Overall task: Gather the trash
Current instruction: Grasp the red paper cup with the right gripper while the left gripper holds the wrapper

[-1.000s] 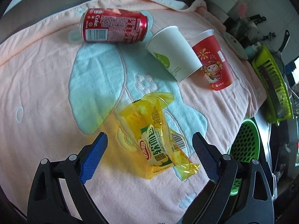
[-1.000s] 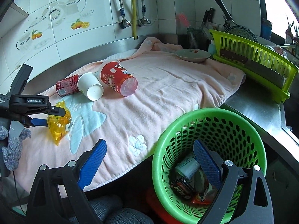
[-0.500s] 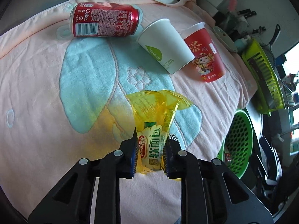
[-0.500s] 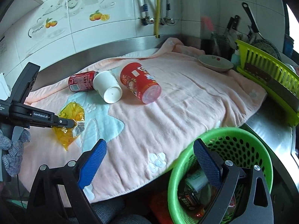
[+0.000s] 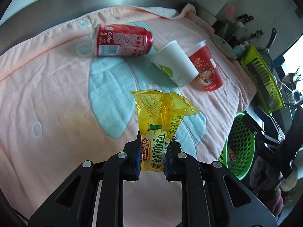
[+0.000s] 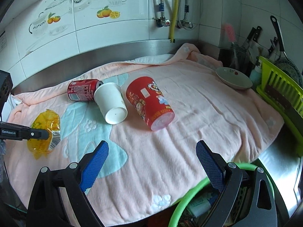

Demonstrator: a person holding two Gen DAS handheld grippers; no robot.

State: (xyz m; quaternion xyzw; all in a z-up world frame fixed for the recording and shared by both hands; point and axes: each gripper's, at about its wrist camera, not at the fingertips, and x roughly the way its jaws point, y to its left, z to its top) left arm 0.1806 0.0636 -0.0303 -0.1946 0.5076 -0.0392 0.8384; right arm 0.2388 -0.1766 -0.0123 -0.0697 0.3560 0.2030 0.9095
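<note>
My left gripper (image 5: 152, 156) is shut on a yellow bread wrapper (image 5: 158, 121) and holds it just above the pink towel (image 5: 47, 87). The wrapper also shows in the right wrist view (image 6: 45, 130), at the left gripper's tip. A red cola can (image 5: 123, 40), a white paper cup (image 5: 175, 63) and a red printed cup (image 5: 206, 69) lie on their sides on the towel farther back. My right gripper (image 6: 151, 163) is open and empty over the towel's front edge, above the green trash basket (image 6: 191, 194).
The green basket (image 5: 239, 143) sits below the towel's right edge and holds some trash. A yellow-green dish rack (image 6: 280, 96), a plate (image 6: 233, 80) and knives stand at the right. The tiled wall with pipes (image 6: 174, 9) is behind.
My left gripper closed on the yellow wrapper and lifted it off the towel. My right gripper moved up and left from over the basket toward the towel, staying open.
</note>
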